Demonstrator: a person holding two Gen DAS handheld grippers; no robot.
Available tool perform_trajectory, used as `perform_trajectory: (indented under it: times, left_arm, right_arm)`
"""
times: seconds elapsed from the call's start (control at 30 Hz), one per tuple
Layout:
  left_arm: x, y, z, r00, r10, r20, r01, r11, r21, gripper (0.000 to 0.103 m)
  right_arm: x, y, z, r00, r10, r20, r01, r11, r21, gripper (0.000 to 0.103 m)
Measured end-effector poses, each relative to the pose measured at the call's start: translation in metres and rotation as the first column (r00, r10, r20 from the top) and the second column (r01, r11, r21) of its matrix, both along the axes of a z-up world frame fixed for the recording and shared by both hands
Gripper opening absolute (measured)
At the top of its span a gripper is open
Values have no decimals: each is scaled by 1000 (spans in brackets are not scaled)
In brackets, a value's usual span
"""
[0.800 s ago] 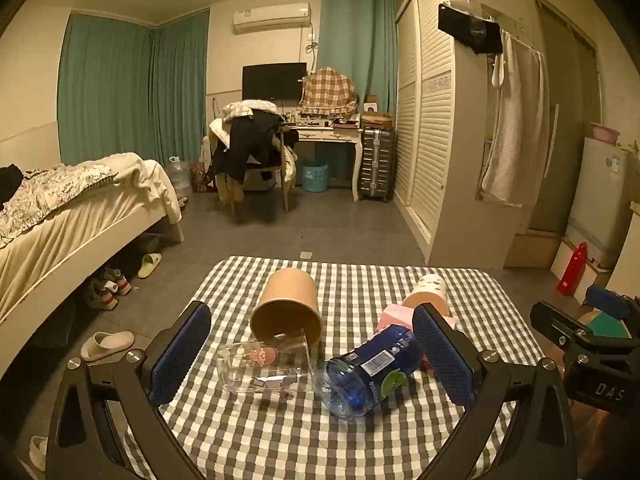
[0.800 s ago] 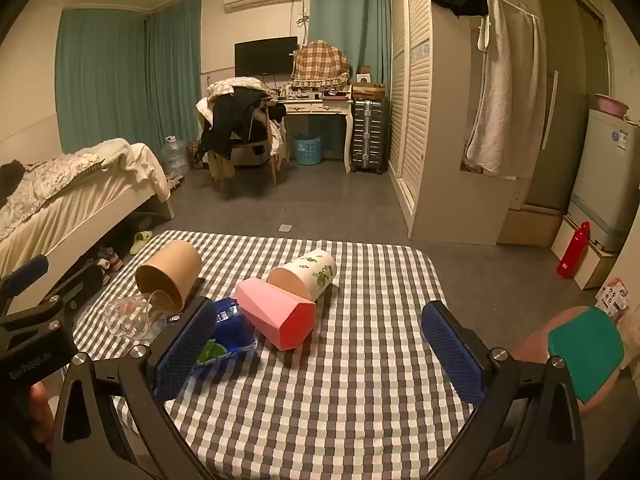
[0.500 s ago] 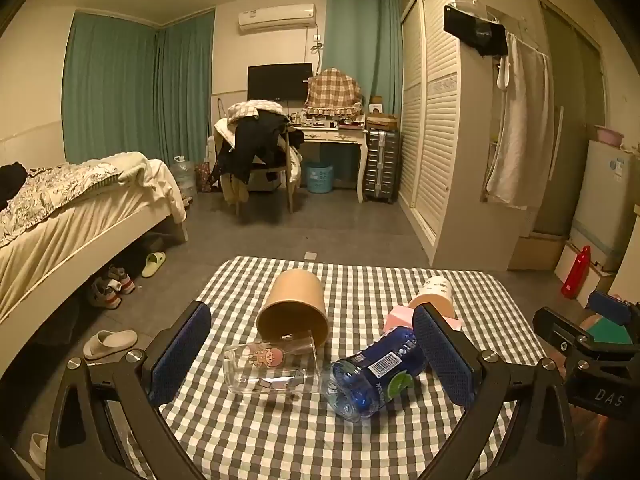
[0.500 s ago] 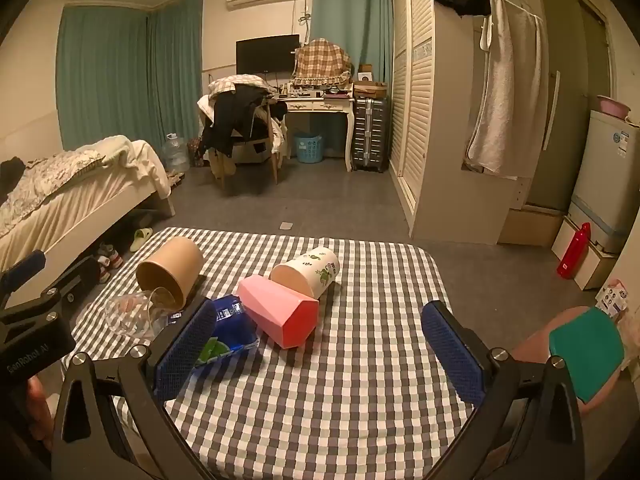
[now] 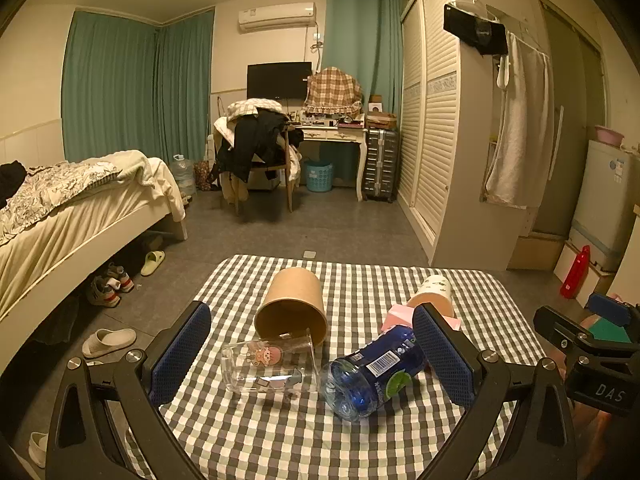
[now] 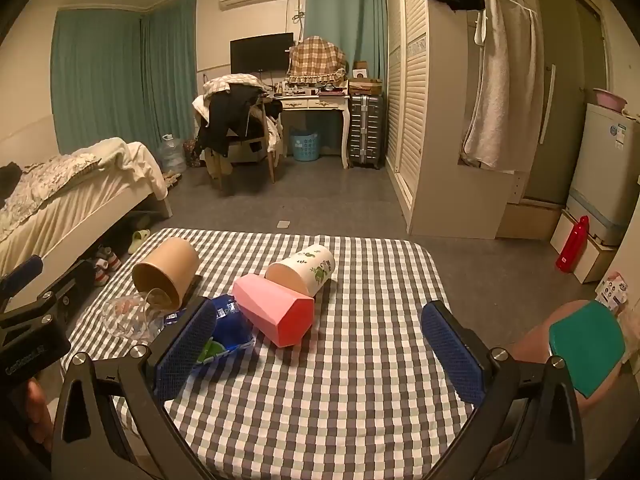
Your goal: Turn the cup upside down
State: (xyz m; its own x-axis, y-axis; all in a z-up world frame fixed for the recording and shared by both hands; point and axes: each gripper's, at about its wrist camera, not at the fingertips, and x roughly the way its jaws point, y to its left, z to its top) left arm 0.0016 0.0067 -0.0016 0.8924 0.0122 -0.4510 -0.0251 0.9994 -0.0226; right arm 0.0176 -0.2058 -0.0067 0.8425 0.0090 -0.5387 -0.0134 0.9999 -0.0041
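Several cups lie on their sides on the checked table (image 5: 280, 440) (image 6: 360, 380). A brown paper cup (image 5: 292, 306) (image 6: 168, 272) lies at the back left. A clear glass (image 5: 268, 366) (image 6: 128, 316) with a cartoon print lies in front of it. A blue plastic cup (image 5: 376, 372) (image 6: 230, 326), a pink faceted cup (image 6: 274, 308) (image 5: 394, 314) and a white leaf-print cup (image 6: 306, 268) (image 5: 434, 290) lie to the right. My left gripper (image 5: 312, 354) hangs open above the glass and the blue cup. My right gripper (image 6: 320, 348) is open over the table, empty.
A bed (image 5: 72, 208) with shoes under it stands to the left. A chair piled with clothes (image 5: 260, 152), a desk, a suitcase and a wardrobe (image 5: 452, 128) stand behind. A red bottle (image 6: 572, 244) and a stool with a teal seat (image 6: 586, 344) are at the right.
Both grippers have moved a little: the table and cups sit slightly higher and farther right in the left wrist view. Nothing was taken hold of; the cups lie where they were.
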Motion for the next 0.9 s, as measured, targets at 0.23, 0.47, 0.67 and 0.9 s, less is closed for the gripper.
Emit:
perform_trajectory:
  times: [0.23,0.47,0.67,0.9]
  left_arm:
    - [0,-2,-1,1000,2,-1,-2,1000,2,103]
    - [1,-3,-2,1000,2,-2,-2,1000,2,103]
    - [1,-3,-2,1000,2,-3,-2,1000,2,103]
    - [1,-3,-3,1000,3,-3,-3,1000,1,103]
  right_arm:
    - [0,1,-1,1000,0,-3,0,1000,-4,103]
    - [0,3,-2,1000,1,-5,-1,1000,-5,103]
    - [0,4,-3,1000,2,-6,-2,1000,-7,103]
    - [-1,6,-5,1000,6,-8,-6,1000,-9,103]
